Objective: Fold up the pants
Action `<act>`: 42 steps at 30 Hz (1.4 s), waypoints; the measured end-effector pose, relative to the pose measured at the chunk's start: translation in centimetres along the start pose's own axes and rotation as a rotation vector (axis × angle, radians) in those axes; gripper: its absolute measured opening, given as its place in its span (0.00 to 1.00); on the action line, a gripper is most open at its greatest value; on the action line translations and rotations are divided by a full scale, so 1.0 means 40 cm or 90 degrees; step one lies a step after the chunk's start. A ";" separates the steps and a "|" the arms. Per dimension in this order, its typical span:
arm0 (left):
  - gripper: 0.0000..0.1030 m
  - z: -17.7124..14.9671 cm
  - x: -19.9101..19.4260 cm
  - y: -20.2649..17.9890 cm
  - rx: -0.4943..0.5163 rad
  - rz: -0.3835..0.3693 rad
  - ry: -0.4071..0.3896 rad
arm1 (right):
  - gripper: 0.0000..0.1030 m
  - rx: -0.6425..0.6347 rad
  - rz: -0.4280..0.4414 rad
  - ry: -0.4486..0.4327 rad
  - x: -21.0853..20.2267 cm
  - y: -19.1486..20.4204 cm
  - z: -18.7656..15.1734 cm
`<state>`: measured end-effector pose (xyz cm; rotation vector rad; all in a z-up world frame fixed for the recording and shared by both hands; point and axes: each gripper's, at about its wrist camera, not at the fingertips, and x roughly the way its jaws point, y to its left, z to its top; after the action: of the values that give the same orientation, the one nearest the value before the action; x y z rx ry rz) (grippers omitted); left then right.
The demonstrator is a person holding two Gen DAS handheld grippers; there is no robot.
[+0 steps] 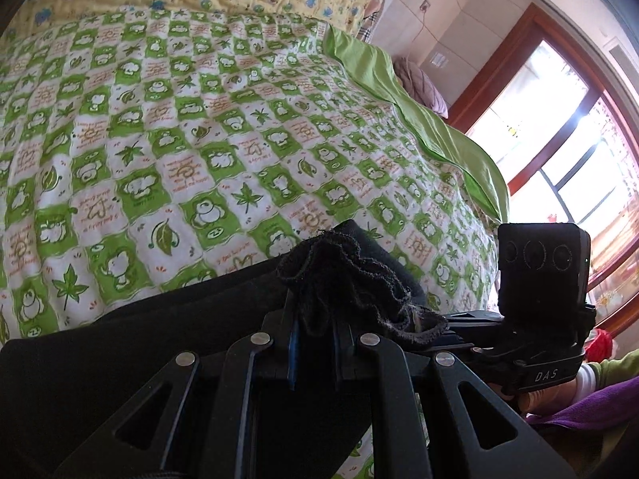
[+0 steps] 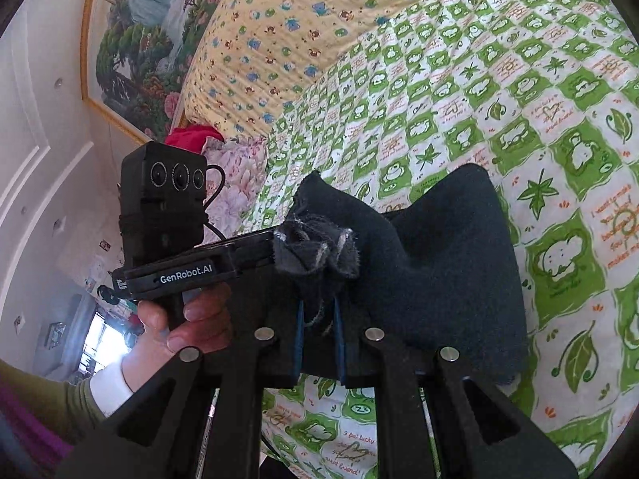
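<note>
The pants point(image 2: 451, 263), dark and fuzzy with frayed, pale-threaded hems, are held above a green-and-white checked quilt point(image 1: 179, 139); one bunched hem is clamped in the left gripper point(image 1: 313, 331), another in the right gripper point(image 2: 319, 307), both closed on cloth; the fabric appears to drape down onto the bed, though contact is partly hidden; broad open quilt is seen ahead, bounded by a yellow blanket point(image 2: 287, 40) and a green sheet edge point(image 1: 419, 119).

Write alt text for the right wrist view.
The right tongs are shut on a frayed edge of dark pants, lifted above a green checked quilt. At left a hand holds the other gripper.
</note>
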<state>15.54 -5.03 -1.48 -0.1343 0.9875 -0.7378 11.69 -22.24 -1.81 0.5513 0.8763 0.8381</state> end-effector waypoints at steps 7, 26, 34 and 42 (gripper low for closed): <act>0.14 -0.032 -0.002 0.027 -0.025 0.016 0.005 | 0.18 0.004 -0.010 0.038 0.036 -0.010 -0.012; 0.46 -0.182 -0.194 0.105 -0.238 0.107 -0.098 | 0.44 -0.092 -0.004 0.078 0.059 0.125 -0.019; 0.54 -0.280 -0.290 0.120 -0.334 0.147 -0.155 | 0.44 -0.095 0.014 0.085 0.079 0.161 -0.001; 0.54 -0.360 -0.388 0.145 -0.409 0.182 -0.213 | 0.45 -0.123 0.032 0.109 0.127 0.207 0.002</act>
<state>1.81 12.13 -1.03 -0.6409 0.8669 -0.1086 10.28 -13.38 1.94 0.3372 0.9289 1.0149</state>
